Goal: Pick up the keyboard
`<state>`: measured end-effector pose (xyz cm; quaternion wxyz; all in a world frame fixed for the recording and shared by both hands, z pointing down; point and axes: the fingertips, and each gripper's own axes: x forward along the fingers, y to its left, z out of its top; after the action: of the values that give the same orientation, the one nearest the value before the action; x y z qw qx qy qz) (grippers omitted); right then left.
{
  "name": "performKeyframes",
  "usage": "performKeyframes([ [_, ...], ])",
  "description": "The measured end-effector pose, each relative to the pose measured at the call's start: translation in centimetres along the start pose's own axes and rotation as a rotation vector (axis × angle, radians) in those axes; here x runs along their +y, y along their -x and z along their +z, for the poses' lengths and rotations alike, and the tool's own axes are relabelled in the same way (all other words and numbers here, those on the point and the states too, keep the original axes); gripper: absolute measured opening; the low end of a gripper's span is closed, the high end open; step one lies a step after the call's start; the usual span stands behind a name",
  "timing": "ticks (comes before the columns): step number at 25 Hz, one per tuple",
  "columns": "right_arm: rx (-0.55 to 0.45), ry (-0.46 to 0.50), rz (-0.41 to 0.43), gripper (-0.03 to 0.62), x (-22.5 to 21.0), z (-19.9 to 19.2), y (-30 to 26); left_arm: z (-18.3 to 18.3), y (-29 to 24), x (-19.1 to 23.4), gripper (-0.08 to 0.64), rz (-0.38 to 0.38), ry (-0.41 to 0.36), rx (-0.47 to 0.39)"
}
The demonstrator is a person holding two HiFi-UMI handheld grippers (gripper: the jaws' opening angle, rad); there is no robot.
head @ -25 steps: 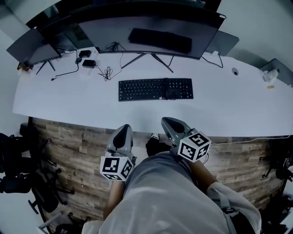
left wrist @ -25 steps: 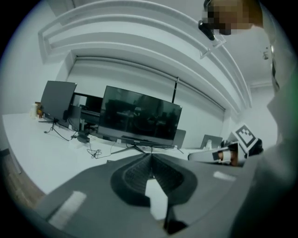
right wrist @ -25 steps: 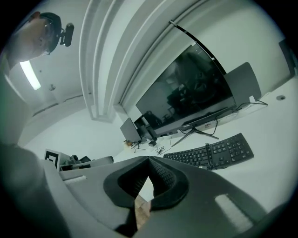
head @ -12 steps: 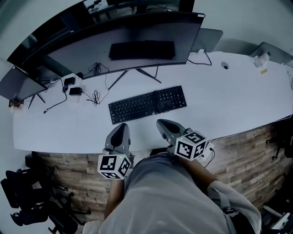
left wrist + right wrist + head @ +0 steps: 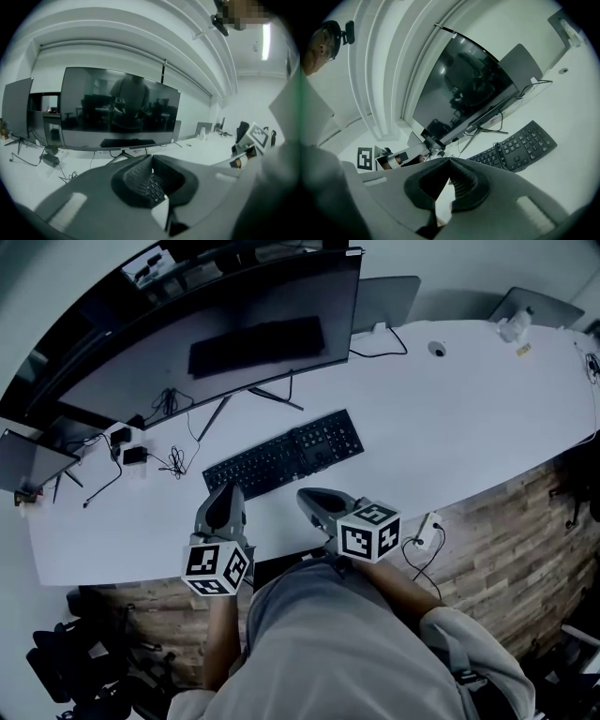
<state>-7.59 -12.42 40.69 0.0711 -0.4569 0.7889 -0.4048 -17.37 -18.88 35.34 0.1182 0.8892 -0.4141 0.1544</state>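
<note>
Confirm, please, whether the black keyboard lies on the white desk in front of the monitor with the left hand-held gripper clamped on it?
Not quite. The left hand-held gripper is not clamped on the keyboard: the left gripper view shows its jaws together with nothing between them, the keys lying beyond. The keyboard does lie on the white desk in front of the monitor.

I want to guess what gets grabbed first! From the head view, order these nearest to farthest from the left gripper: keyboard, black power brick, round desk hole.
1. keyboard, just ahead of the left gripper.
2. black power brick, off to the left.
3. round desk hole, far back on the right.
</note>
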Motion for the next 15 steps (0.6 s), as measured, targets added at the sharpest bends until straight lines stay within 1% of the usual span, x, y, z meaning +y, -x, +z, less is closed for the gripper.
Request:
performKeyframes([
  [2, 0.013, -0.026, -0.011, 0.0, -0.5, -0.6, -0.1, -0.2, -0.8, -0.1, 0.0, -0.013, -0.029, 0.025],
  [5, 0.037, -0.06, -0.034, 0.001, -1.6, -1.3, -0.6, -0.6, -2.5, -0.2, 0.0, -0.057, -0.08, 0.071],
  [10, 0.1, -0.082, -0.094, 0.002, -3.5, -3.0, -1.9, -1.8, -5.0, 0.4, 0.0, -0.131, -0.155, 0.151],
  [15, 0.137, -0.119, -0.137, 0.002, -4.9, -4.2, -3.6, -2.3, -7.3, 1.2, 0.0, -0.194, -0.215, 0.196],
])
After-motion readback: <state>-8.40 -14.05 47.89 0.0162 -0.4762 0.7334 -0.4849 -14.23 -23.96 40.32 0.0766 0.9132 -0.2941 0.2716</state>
